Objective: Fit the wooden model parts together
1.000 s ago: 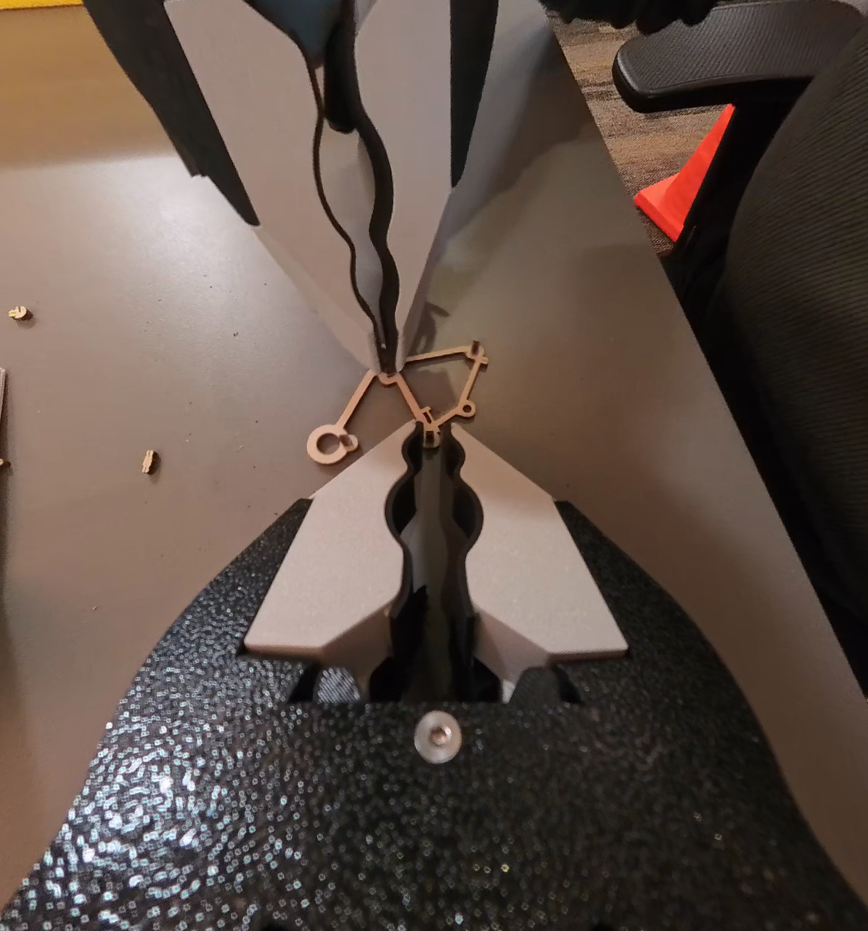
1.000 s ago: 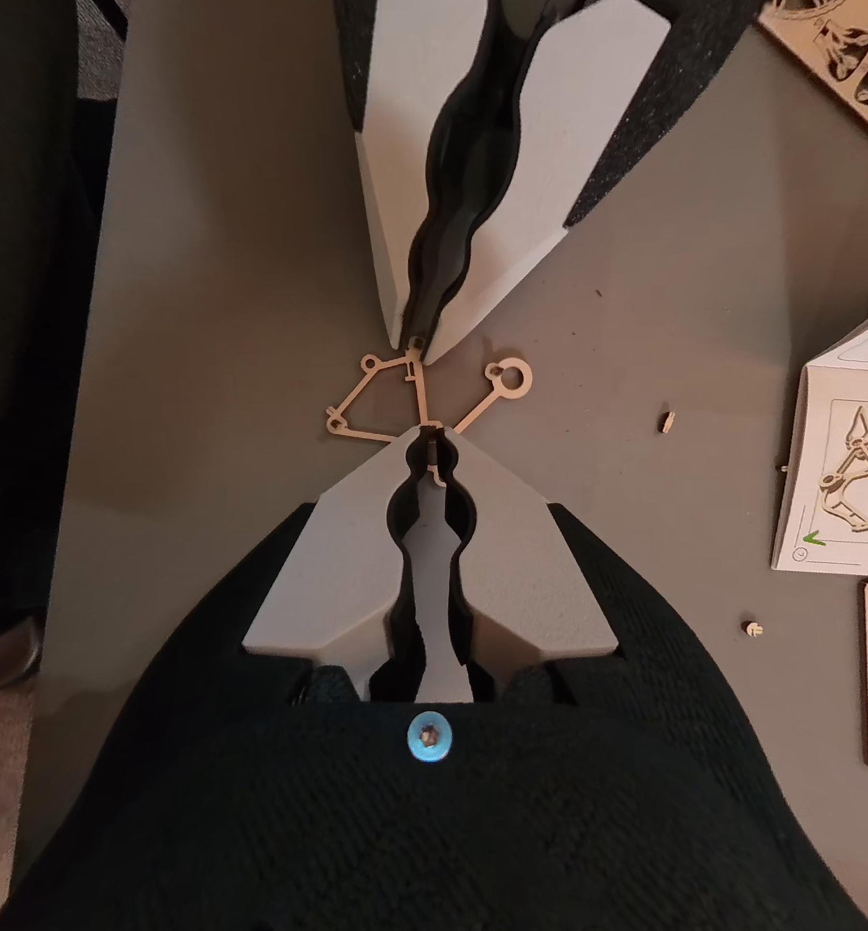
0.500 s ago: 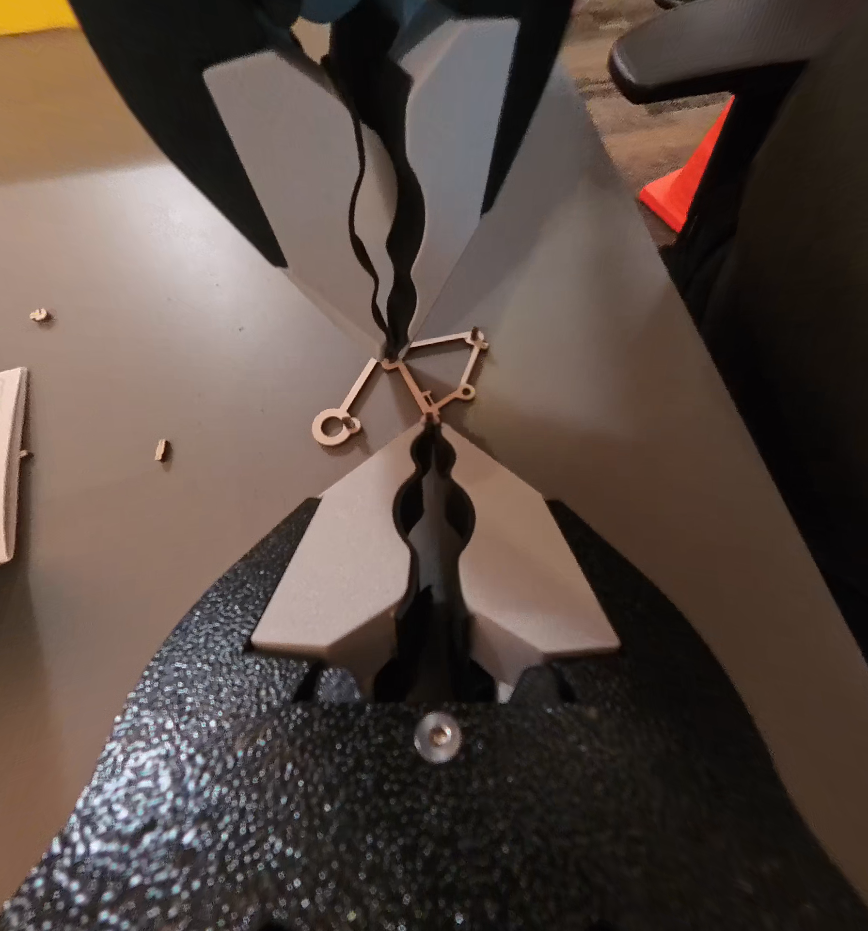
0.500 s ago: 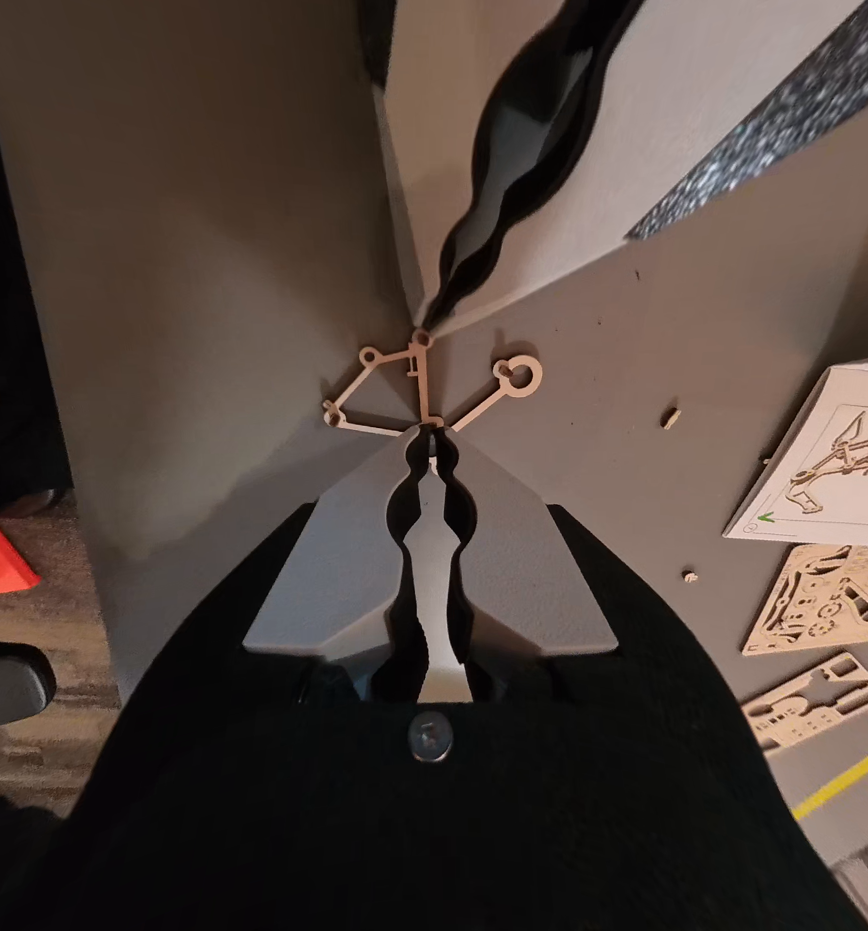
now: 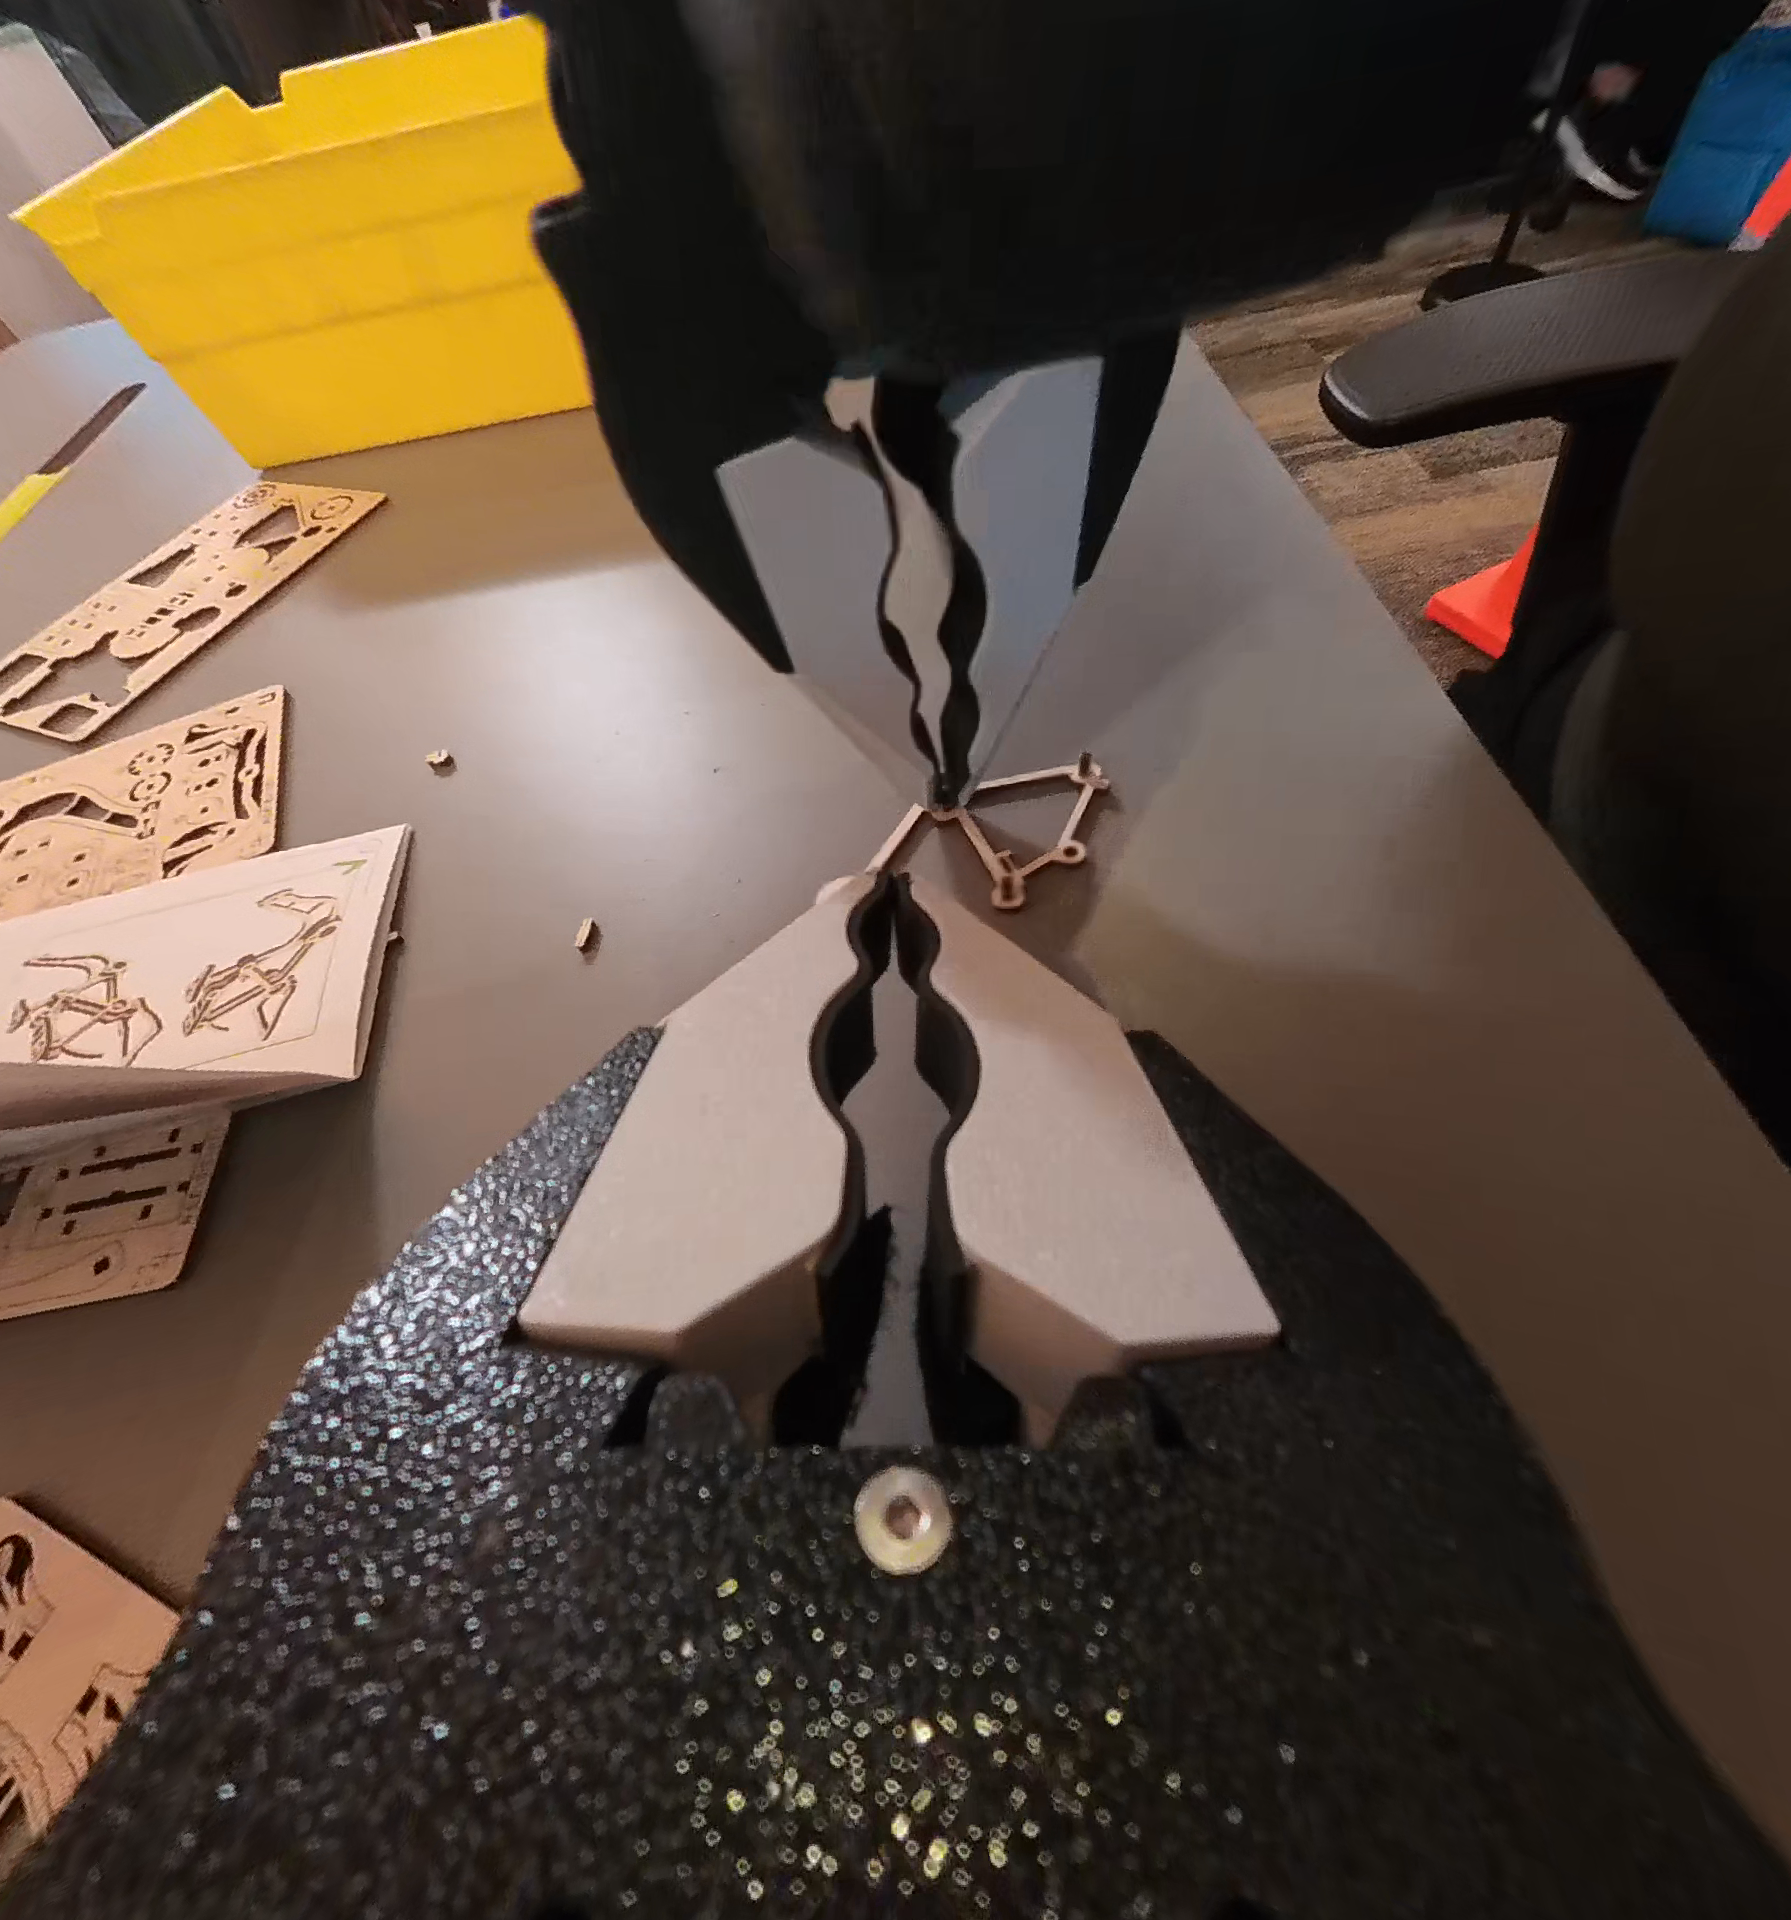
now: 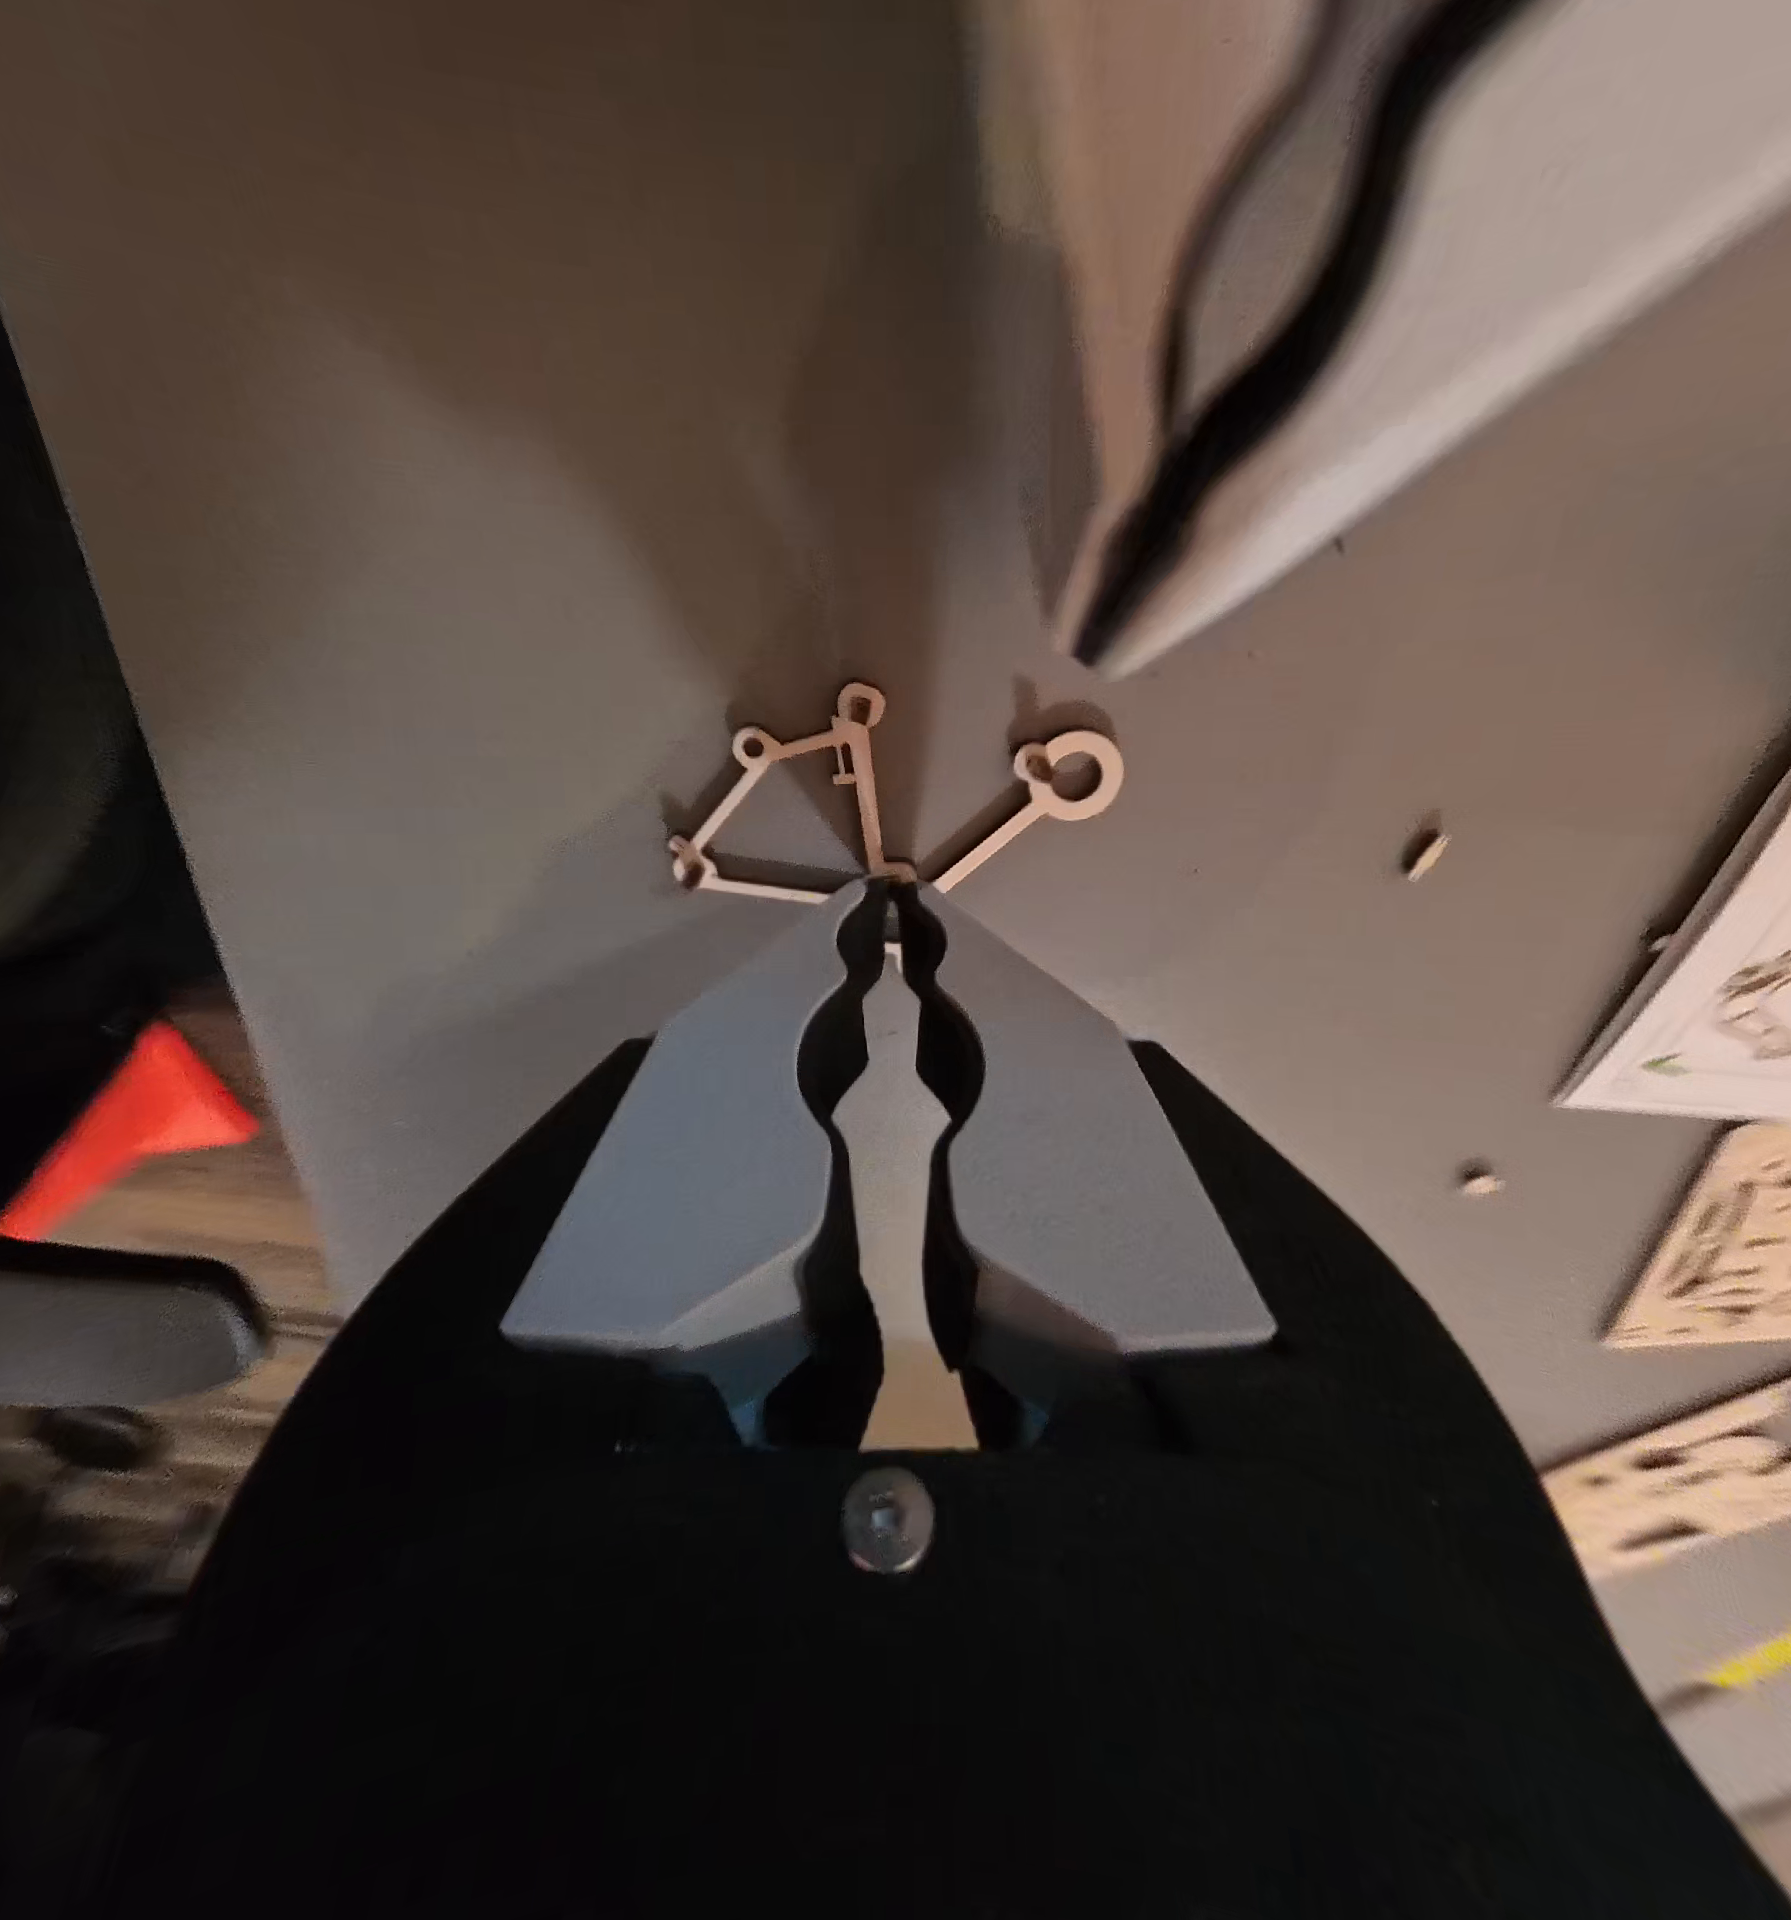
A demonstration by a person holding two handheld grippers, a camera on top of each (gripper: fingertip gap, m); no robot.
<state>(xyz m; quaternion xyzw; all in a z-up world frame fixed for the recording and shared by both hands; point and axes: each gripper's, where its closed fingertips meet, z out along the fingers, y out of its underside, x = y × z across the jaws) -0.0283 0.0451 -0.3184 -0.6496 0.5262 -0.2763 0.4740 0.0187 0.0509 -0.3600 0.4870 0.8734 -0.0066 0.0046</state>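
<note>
Right wrist view shows the right claw [image 6: 889, 883] pinching one corner of the thin wood frame [image 6: 766, 821] just over the table [image 6: 1390, 987], with the left claw [image 6: 1093, 649] shut and empty nearby, so a hard twist could snap it.

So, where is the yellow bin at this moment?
In the left wrist view the yellow bin stands at the upper left, at the far side of the table, behind the wooden part sheets.
</note>
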